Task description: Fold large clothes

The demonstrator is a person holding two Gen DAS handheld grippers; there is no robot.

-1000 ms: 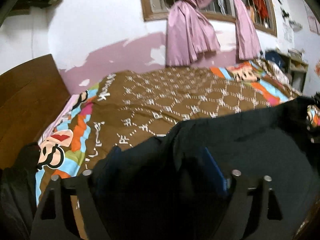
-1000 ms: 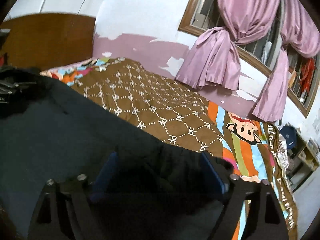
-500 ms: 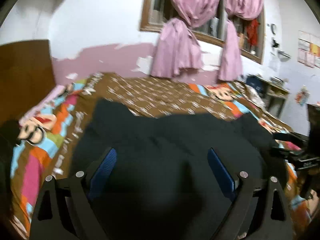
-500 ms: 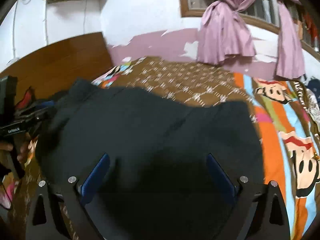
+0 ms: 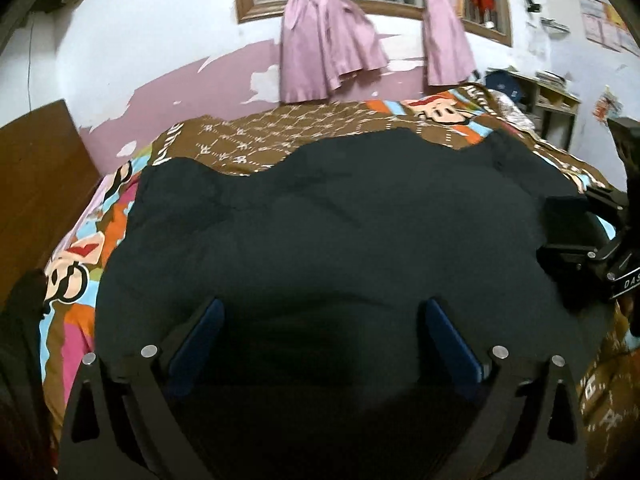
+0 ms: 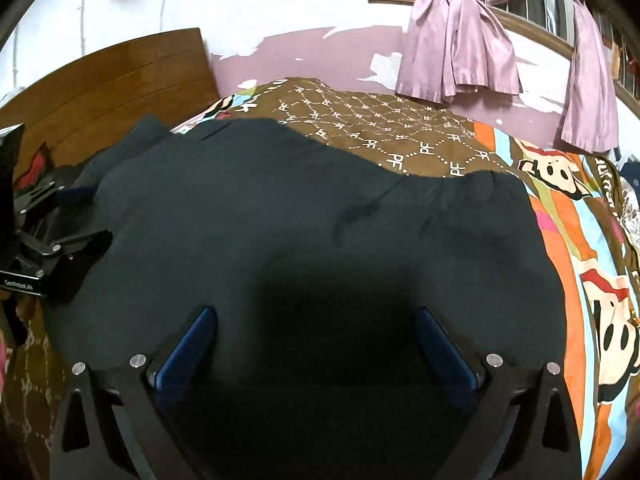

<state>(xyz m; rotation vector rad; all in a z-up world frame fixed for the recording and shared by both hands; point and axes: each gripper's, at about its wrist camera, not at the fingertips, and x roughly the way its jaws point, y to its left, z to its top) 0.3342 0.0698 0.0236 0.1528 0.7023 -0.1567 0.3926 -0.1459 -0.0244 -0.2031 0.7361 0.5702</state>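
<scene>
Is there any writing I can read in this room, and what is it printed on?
"PF": repeated in white all over the brown bedspread.
"DAS": white letters, cut off by the picture's edge, on the black right tool seen from the left camera.
White lettering on the black left tool, seen from the right camera: too small and blurred to read.
Posters on the far wall: too small to read.

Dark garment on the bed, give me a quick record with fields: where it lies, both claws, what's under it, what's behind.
garment: dark garment spread on the bed, far edge wavy
under it: brown patterned bedspread with cartoon border
left claw: open, jaws just been opening, nothing pinched, above the cloth
right claw: open, jaws just been opening, nothing pinched
behind: pink curtains at the window, wooden headboard
</scene>
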